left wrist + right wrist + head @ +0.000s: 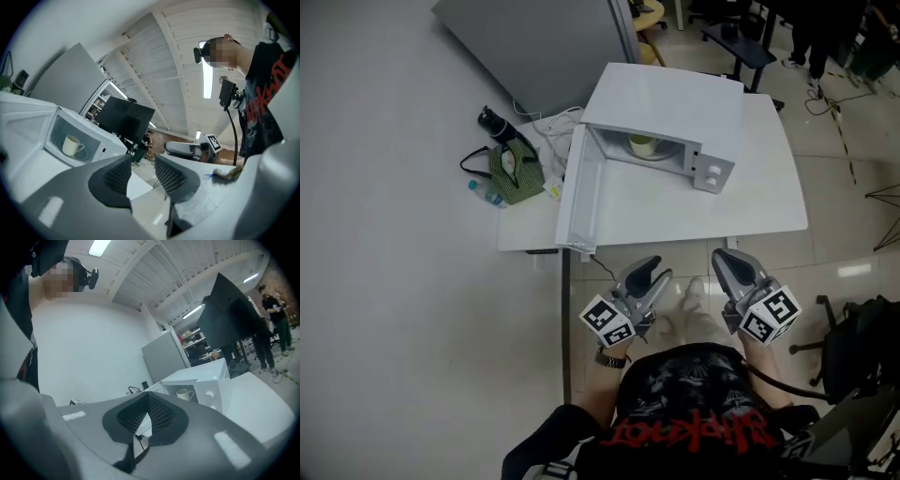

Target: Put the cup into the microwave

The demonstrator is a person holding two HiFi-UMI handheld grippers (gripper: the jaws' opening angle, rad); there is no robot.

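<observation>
The cup (641, 144) already sits inside the microwave (675, 108), on the floor of its cavity, so the placing itself looks done. The microwave's door (579, 192) stands wide open to the left of the cavity (closing it may be all that is left, though the task sentence does not ask for it). Both grippers are well back from the microwave, off the front edge of its table (778, 187), close to the person's body. The left gripper (143, 165) has its jaws a little apart with nothing between them. The right gripper (148, 401) seems closed, tips meeting, and empty, though its view is dim.
</observation>
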